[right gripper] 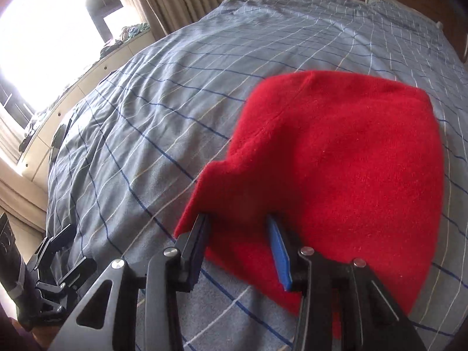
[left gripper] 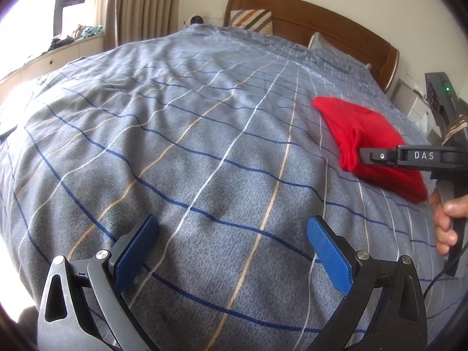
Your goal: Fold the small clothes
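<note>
Over on the far right of the plaid bedspread [left gripper: 204, 134] lies the red knit garment [right gripper: 336, 161], already doubled over. R tongs [right gripper: 238, 219] part-spread, straddling its near-left edge, not pinching yet. L tongs [left gripper: 232, 228] spread wide, empty, well apart. Prob. another fold left, imo.

A: Identify the supporting surface.
B: A bed [left gripper: 181, 134] covered by a grey checked blanket with blue, white and tan lines.
A: Items directly on it?
B: A folded red garment [left gripper: 371, 143] at 3 o'clock; pillows [left gripper: 327, 48] at 1 o'clock.
</note>
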### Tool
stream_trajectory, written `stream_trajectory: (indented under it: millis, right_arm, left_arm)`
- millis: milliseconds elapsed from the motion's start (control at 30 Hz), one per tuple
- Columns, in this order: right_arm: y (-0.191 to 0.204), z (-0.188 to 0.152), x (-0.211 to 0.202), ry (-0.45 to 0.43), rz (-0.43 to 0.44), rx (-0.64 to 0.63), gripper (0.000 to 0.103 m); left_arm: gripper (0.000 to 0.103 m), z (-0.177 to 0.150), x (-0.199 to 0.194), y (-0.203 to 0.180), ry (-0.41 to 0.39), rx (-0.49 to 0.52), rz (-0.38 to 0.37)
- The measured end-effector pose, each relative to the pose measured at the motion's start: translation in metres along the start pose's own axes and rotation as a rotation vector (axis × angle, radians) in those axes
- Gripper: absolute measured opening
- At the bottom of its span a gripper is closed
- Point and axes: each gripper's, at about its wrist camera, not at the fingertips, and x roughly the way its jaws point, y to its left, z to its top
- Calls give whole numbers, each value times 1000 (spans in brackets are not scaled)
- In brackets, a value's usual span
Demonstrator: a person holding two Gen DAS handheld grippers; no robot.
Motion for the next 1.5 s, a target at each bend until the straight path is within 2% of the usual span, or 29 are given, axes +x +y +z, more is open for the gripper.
stream_trajectory:
  millis: [100, 200, 233, 300, 333, 367, 433, 500, 533, 633, 733, 833, 933, 1000, 1033, 1067, 1100, 1133, 1200, 1267, 1333, 1433, 1467, 1500]
  right_arm:
    - [-11, 0, -33, -52, 17, 63, 42]
    - [-22, -13, -72, -120, -68, 21, 49]
    - [-29, -20, -75, -117, -98, 27, 55]
    - [-52, -38, -63, -38, -108, 86, 56]
    - [-63, -49, -53, 17, -90, 120, 56]
    - [-70, -59, -50, 31, -69, 136, 54]
    - [-76, -68, -68, -29, -21, 152, 54]
    - [-92, -67, -87, -71, 41, 229, 66]
    - [-101, -64, -95, -102, 53, 267, 77]
    - [-134, -46, -108, -177, 69, 371, 79]
    - [-169, -28, -92, -162, 131, 473, 79]
    - [-198, -19, -57, -134, 206, 628, 79]
    - [-218, -11, -25, -164, 358, 788, 79]
    - [-219, -2, -3, -153, 470, 844, 72]
    - [-214, 5, 3, -133, 444, 829, 54]
    - [-204, 14, 5, -104, 342, 762, 32]
    - [-188, 25, 3, -70, 199, 637, 32]
    - [-168, 34, -2, -60, 69, 497, 29]
    - [-124, 47, -16, -79, -120, 256, 26]
    - [-90, 53, -38, -136, -205, 111, 25]
    - [-71, 56, -65, -203, -216, 52, 25]
    - [-67, 67, -110, -299, -203, 40, 25]
    - [-72, 70, -122, -316, -192, 60, 26]
    - [-82, 73, -129, -319, -180, 92, 28]
  left_arm:
    - [102, -1, -1, -2, -2, 9, 0]
    - [102, -3, -1, -9, 1, 35, 6]
    - [102, -4, -2, -13, 2, 53, 7]
    - [102, -5, -4, -22, 15, 87, -5]
    - [102, -3, -7, -28, 28, 103, -28]
    - [102, 1, -10, -34, 42, 122, -67]
    - [102, 20, -16, -47, 49, 163, -168]
    - [102, 52, -12, -63, 56, 191, -252]
    - [102, 69, -2, -73, 82, 195, -297]
    - [102, 118, 51, -100, 217, 152, -403]
    - [102, 142, 109, -116, 308, 146, -379]
    - [102, 149, 148, -127, 389, 144, -358]
    - [102, 150, 174, -131, 476, 69, -404]
    - [102, 149, 183, -136, 498, 31, -411]
    - [100, 149, 182, -140, 484, 42, -397]
    - [76, 147, 179, -147, 461, 81, -375]
    - [26, 147, 176, -154, 447, 129, -379]
    - [18, 145, 172, -161, 449, 157, -379]
    - [15, 148, 152, -172, 374, 231, -336]
    - [15, 154, 122, -181, 301, 287, -339]
    - [15, 167, 92, -185, 238, 298, -375]
    - [16, 187, 57, -193, 163, 301, -411]
    - [21, 192, 55, -197, 161, 299, -415]
    - [37, 194, 58, -201, 173, 298, -403]
